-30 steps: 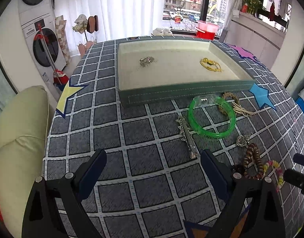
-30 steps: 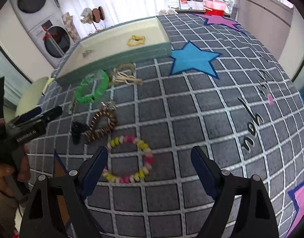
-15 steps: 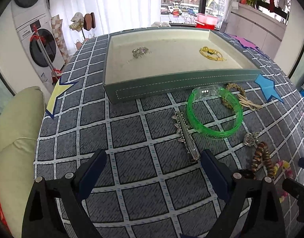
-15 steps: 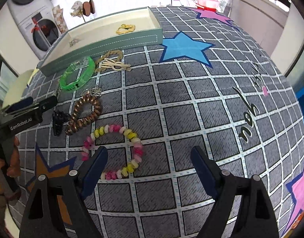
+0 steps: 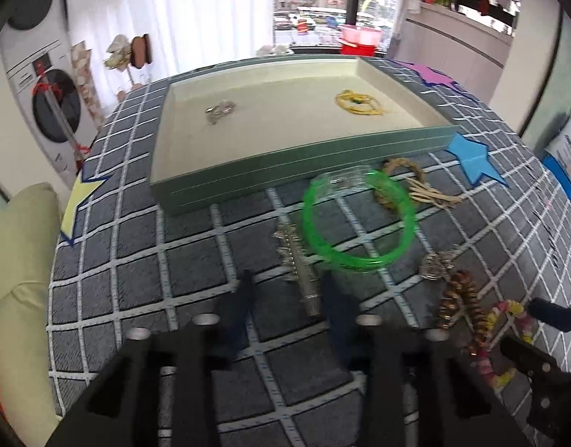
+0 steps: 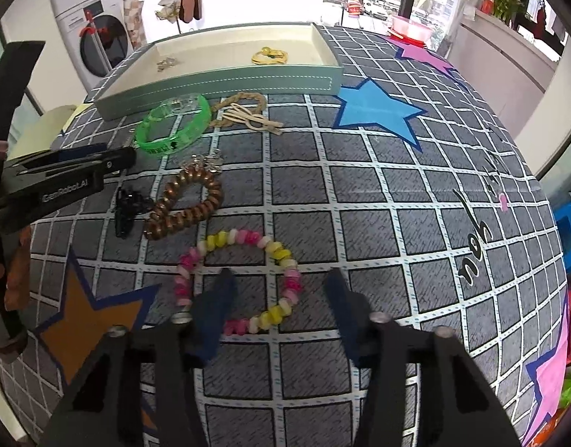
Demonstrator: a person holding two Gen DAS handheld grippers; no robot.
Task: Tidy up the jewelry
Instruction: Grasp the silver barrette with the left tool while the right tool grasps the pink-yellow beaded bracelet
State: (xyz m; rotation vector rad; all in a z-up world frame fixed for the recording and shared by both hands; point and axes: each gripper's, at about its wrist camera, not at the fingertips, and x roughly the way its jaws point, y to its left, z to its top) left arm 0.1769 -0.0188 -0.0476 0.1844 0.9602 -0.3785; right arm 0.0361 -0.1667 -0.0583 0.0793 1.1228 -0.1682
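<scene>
My left gripper (image 5: 285, 275) hangs low over the checked tablecloth, jaws closing. A silver hair clip (image 5: 298, 264) lies between its fingers, and the pads do not press on it. My right gripper (image 6: 280, 273) is closing too. Its left finger sits inside a pink and yellow bead bracelet (image 6: 291, 283), its right finger outside, so the ring's right side lies between them, untouched. Behind stands the green tray (image 5: 285, 171), holding a yellow piece (image 5: 360, 106) and a silver piece (image 5: 220, 110).
A green bangle (image 5: 360, 260), a braided rope bracelet (image 5: 401, 171), a silver charm (image 5: 434, 264), a brown spiral tie (image 6: 188, 205) and a black clip (image 6: 127, 208) lie loose before the tray. A pale cushion (image 5: 17, 260) borders the table's left edge.
Both pairs of jaws have narrowed from wide open. The left gripper has come forward over the silver clip, the right one over the bead bracelet.
</scene>
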